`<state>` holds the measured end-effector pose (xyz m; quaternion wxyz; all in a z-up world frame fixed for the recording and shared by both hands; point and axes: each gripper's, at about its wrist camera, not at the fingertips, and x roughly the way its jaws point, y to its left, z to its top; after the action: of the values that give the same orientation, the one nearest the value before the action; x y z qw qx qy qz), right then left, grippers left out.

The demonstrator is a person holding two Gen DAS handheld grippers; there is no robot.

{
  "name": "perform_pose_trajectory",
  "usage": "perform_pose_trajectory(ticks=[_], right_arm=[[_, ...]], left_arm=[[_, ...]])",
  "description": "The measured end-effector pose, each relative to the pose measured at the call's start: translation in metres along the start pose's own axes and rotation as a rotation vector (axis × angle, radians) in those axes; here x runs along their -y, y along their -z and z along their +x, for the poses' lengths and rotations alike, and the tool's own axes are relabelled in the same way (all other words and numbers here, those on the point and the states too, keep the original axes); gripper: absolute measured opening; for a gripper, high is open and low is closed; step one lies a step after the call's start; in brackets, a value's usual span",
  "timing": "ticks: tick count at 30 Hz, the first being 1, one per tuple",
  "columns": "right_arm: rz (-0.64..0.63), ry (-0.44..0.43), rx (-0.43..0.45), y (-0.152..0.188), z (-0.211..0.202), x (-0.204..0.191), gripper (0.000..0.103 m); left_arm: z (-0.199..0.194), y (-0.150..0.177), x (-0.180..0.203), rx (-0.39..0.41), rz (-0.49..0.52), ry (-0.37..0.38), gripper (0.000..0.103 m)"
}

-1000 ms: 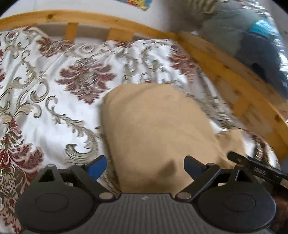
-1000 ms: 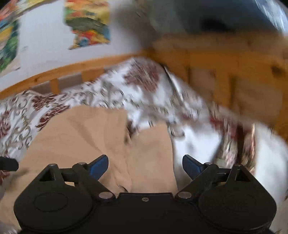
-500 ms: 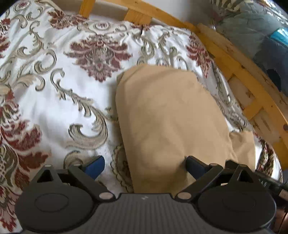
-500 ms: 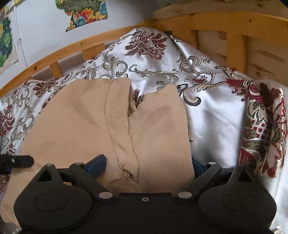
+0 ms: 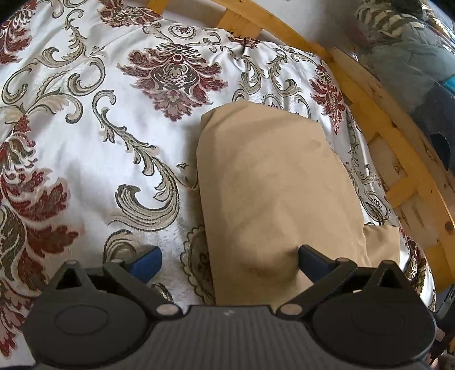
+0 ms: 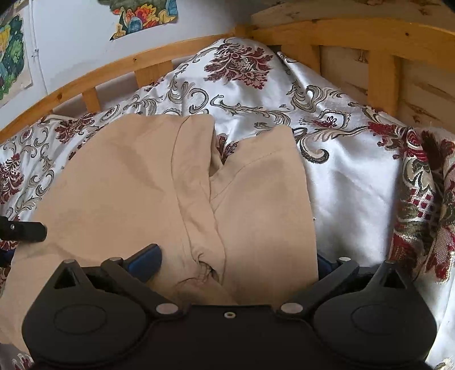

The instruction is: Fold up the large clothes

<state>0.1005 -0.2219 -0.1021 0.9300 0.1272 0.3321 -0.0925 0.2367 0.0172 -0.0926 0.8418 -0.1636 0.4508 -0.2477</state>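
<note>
The tan garment (image 6: pixel 159 185) lies partly folded on the patterned bedspread (image 5: pixel 85 156) of the wooden-railed bed. Both jaws have just been opening: the left hand-held gripper (image 5: pixel 229 260) is spread over its near left edge, and the right hand-held gripper (image 6: pixel 236 260) is spread across the sleeve, pinching nothing. To fold cleanly, each should probably sink onto one near corner, catch all layers, then lift together.

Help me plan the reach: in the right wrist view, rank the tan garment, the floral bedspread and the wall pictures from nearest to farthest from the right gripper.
1. tan garment, lying between the open jaws.
2. floral bedspread, beyond and to the right.
3. wall pictures, top left, behind the wooden rail.
</note>
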Motion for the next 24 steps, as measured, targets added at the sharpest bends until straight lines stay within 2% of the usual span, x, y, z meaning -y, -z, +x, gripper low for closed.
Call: perform_pose_trajectory(ticks=[10,16,17,18,19,20,21,22,24], right_arm=[[-0.018,0.014,0.007,0.001,0.002,0.0,0.102],[0.024,-0.016,0.016,0.003,0.001,0.001,0.102],[0.029,-0.023,0.018,0.003,0.0,0.001,0.098],[0.029,-0.027,0.021,0.004,-0.001,0.0,0.09],[0.026,-0.035,0.025,0.004,-0.002,0.0,0.087],[0.022,-0.041,0.029,0.005,-0.004,-0.001,0.077],[0.019,-0.046,0.031,0.005,-0.006,-0.002,0.062],[0.018,-0.055,0.031,0.005,-0.008,-0.003,0.054],[0.004,-0.067,0.034,0.004,-0.012,-0.006,0.035]], left_arm=[[0.001,-0.004,0.001,-0.019,-0.001,-0.001,0.102],[0.017,-0.008,0.006,-0.112,0.08,0.083,0.102],[0.019,-0.008,0.008,-0.114,0.091,0.082,0.102],[0.02,-0.008,0.009,-0.116,0.099,0.081,0.1],[0.021,-0.009,0.011,-0.119,0.108,0.075,0.095],[0.02,-0.01,0.014,-0.121,0.115,0.083,0.083],[0.019,-0.011,0.017,-0.127,0.117,0.101,0.076],[0.017,-0.012,0.021,-0.123,0.125,0.09,0.073],[0.012,-0.01,0.031,-0.104,0.178,0.053,0.06]])
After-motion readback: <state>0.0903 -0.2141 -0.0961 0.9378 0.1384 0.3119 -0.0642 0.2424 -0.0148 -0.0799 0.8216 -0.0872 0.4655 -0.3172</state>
